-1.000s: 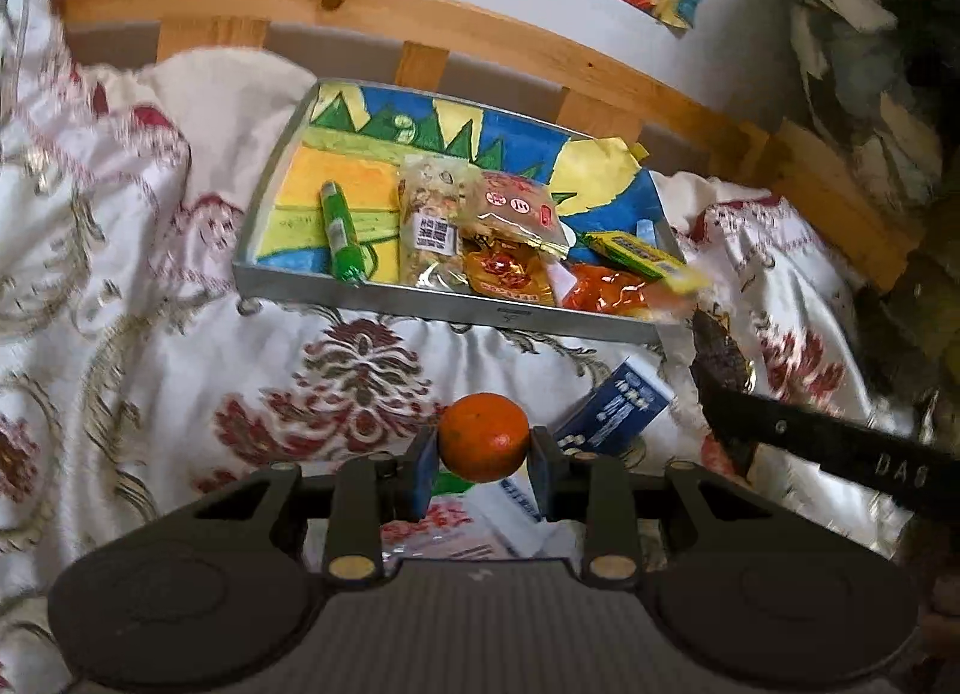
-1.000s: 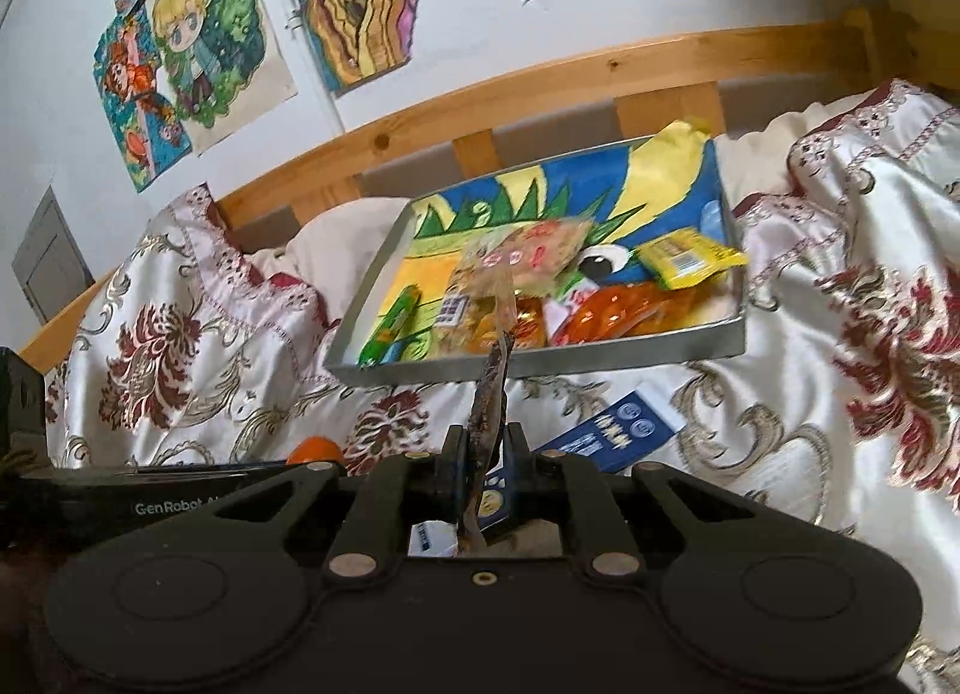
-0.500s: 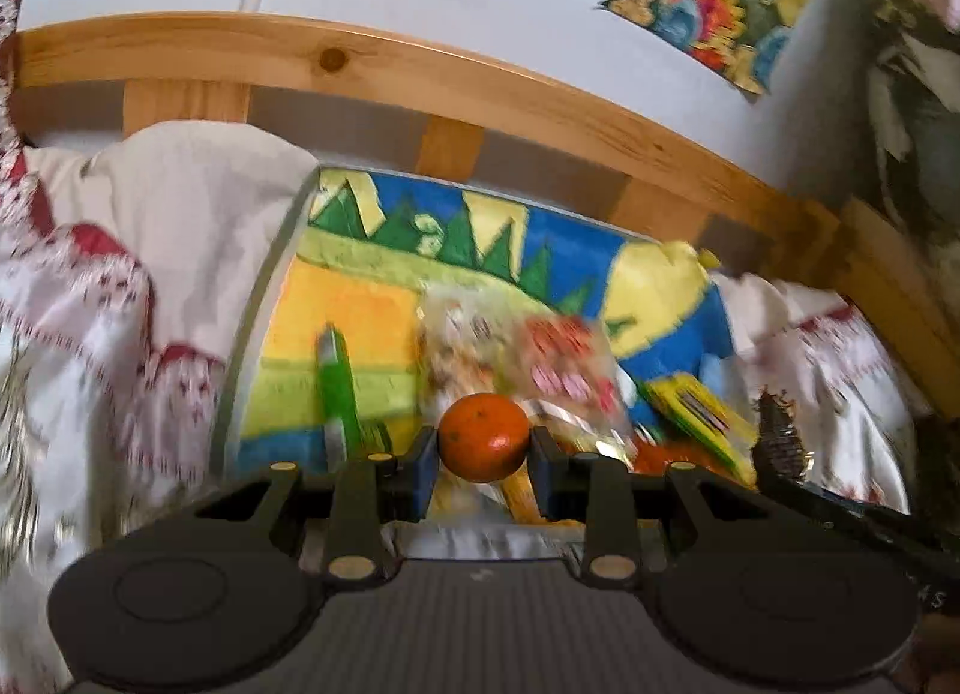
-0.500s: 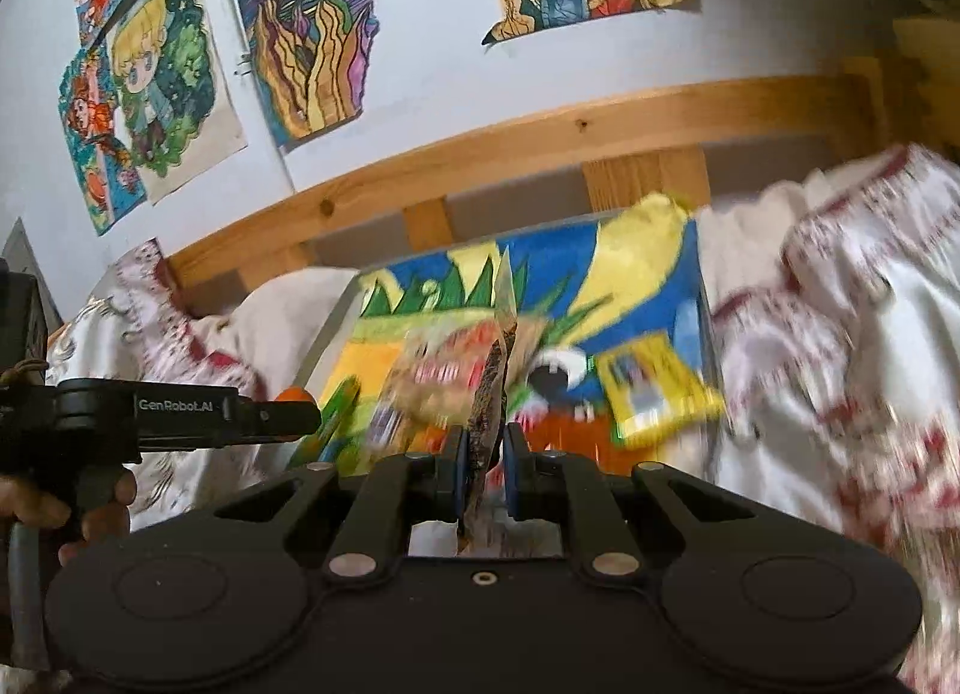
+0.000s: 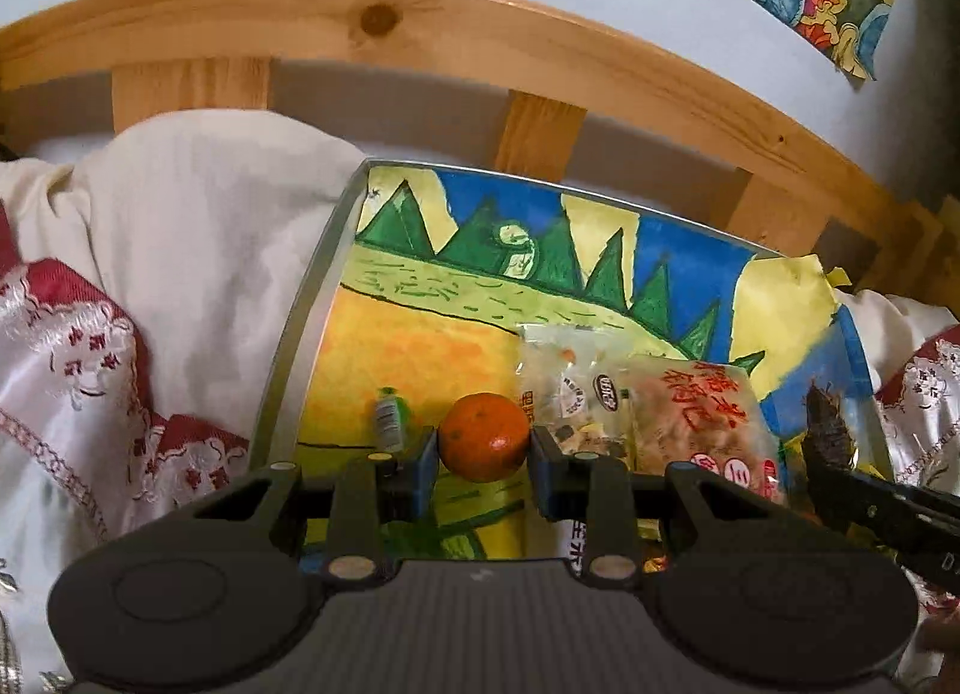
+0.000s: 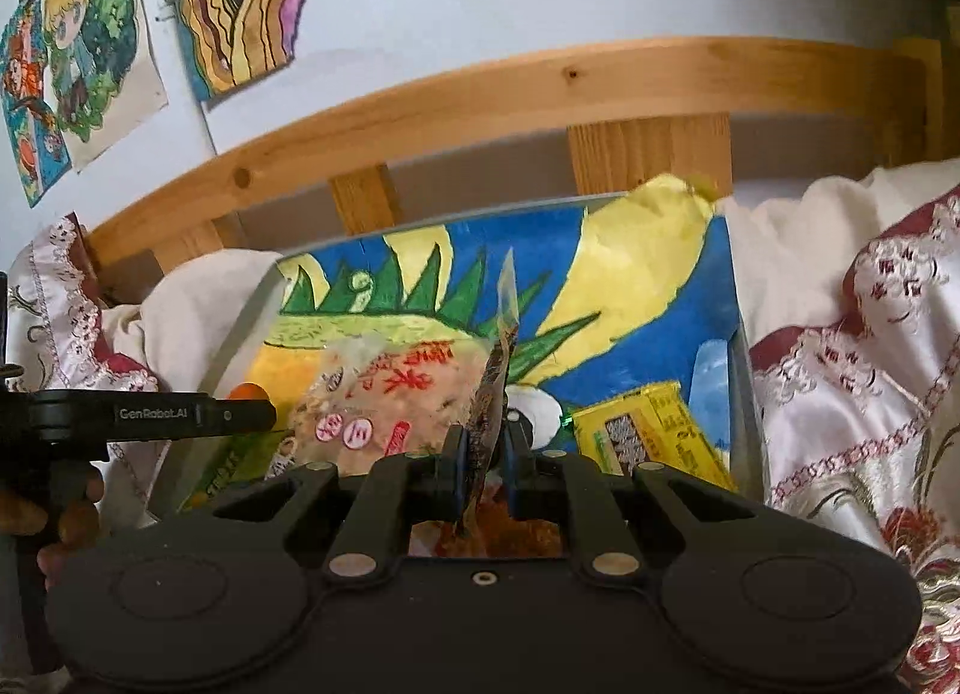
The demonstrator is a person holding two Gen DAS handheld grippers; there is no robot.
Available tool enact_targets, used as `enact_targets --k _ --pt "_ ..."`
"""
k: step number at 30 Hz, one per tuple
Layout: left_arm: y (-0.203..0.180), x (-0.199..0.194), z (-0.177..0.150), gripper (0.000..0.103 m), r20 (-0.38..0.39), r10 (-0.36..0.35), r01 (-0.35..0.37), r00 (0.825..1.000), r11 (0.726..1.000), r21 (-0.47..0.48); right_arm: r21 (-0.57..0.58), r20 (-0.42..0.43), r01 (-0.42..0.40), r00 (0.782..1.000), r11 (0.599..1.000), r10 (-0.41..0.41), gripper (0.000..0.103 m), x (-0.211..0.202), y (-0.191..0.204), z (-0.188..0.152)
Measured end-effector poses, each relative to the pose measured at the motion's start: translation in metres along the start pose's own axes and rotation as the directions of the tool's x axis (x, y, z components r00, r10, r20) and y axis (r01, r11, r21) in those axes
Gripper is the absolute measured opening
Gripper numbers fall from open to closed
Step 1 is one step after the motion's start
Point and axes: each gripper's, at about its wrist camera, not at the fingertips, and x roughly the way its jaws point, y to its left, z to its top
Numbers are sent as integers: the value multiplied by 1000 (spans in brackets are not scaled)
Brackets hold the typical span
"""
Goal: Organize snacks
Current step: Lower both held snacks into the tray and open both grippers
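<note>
My left gripper (image 5: 483, 454) is shut on a small orange (image 5: 483, 437) and holds it over the near left part of a metal tray (image 5: 300, 328) lined with a painted picture. My right gripper (image 6: 483, 445) is shut on a thin dark snack packet (image 6: 495, 382), held edge-on and upright above the tray (image 6: 741, 388). That packet also shows at the right in the left wrist view (image 5: 828, 430). In the tray lie a clear bag with red lettering (image 5: 696, 418), a green tube (image 5: 391, 417) and a yellow packet (image 6: 654, 436).
The tray lies on a white and red patterned bedspread (image 5: 108, 370). A wooden bed rail (image 5: 420, 34) runs behind it, below a wall with paintings (image 6: 234, 4). The left gripper's body (image 6: 150, 413) and the hand holding it show at the left in the right wrist view.
Both grippers have moved forward from above the bedspread to above the tray, each still holding its item. The tray now fills most of both views.
</note>
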Motion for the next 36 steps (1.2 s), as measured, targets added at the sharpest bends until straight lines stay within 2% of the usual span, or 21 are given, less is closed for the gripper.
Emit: enact_targets --k 7,13,15,16,18,20,22,27,29,36 --pt "1 6 -6 35 -5 5 -5 1000 1000 0 -18 -9 18 1000 1000 -18 15 4 6 -3" --pt "-3 3 -6 36 0 13 -13 1000 1000 -1 -44 -7 55 998 998 -55 22 8 9 -2" --pt "-4 -1 -5 45 13 15 -15 1000 1000 2 -51 1 62 998 997 -62 24 7 10 -2" --pt "-6 -3 -4 49 21 19 -19 1000 1000 2 -55 6 66 998 996 -66 29 6 10 -1" --pt "-8 -11 -3 74 43 16 -16 999 1000 -3 -58 20 72 997 996 -71 34 2 9 0" --pt "-11 -20 -3 82 81 22 -21 996 1000 -10 -62 39 72 997 995 -70 41 -5 10 1" --pt "-15 -31 -4 84 106 15 -15 994 1000 -1 -75 62 73 996 995 -68 49 -14 13 1" --pt "-23 -60 -8 99 167 22 -23 986 1000 6 -108 121 55 992 993 -42 65 -40 22 -1" --pt "-25 -74 -11 100 193 23 -24 981 1000 7 -116 147 46 989 992 -28 75 -53 26 -2" --pt "-25 -121 -30 102 281 22 -14 959 999 -33 -141 223 13 975 990 19 88 -102 38 -8"
